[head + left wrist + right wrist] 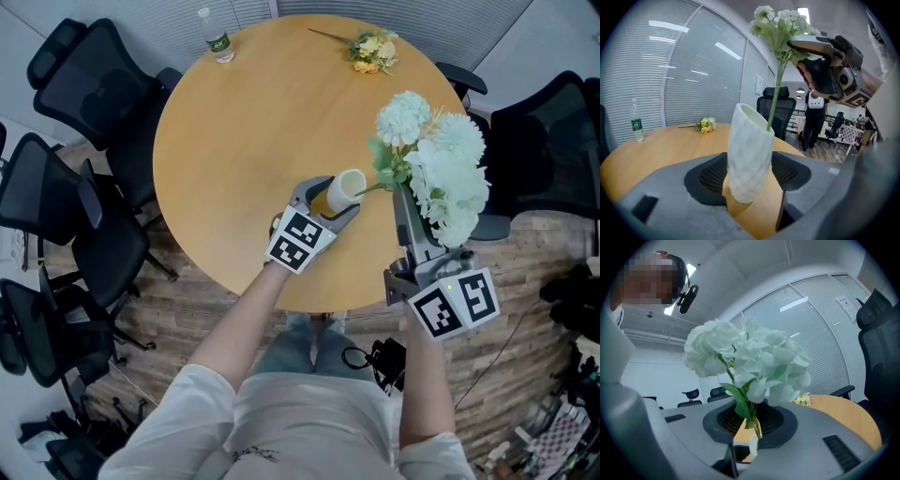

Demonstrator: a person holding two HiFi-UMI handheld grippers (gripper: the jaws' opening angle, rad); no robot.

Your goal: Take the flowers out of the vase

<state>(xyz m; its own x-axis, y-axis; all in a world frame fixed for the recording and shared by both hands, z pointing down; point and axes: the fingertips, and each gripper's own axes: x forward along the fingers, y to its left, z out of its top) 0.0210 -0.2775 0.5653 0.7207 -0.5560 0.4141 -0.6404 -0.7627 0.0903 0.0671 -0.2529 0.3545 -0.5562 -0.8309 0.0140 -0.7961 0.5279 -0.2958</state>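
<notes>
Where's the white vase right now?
Head view, centre: the white vase is held in the left gripper over the table's near half, with the white flowers in the right gripper immediately to its right.

Ahead of the left gripper (328, 199) the tabletop (253, 131) lies bare and wide. Only a water bottle (216, 36) far ahead-left and a yellow bouquet (372, 51) far ahead stand on it. Just to its right, the white flowers (436, 169) in the right gripper (403, 195) fill the gap, their stem crossing to the vase (347, 186). Black chairs (84, 84) hem in both outer sides.
</notes>
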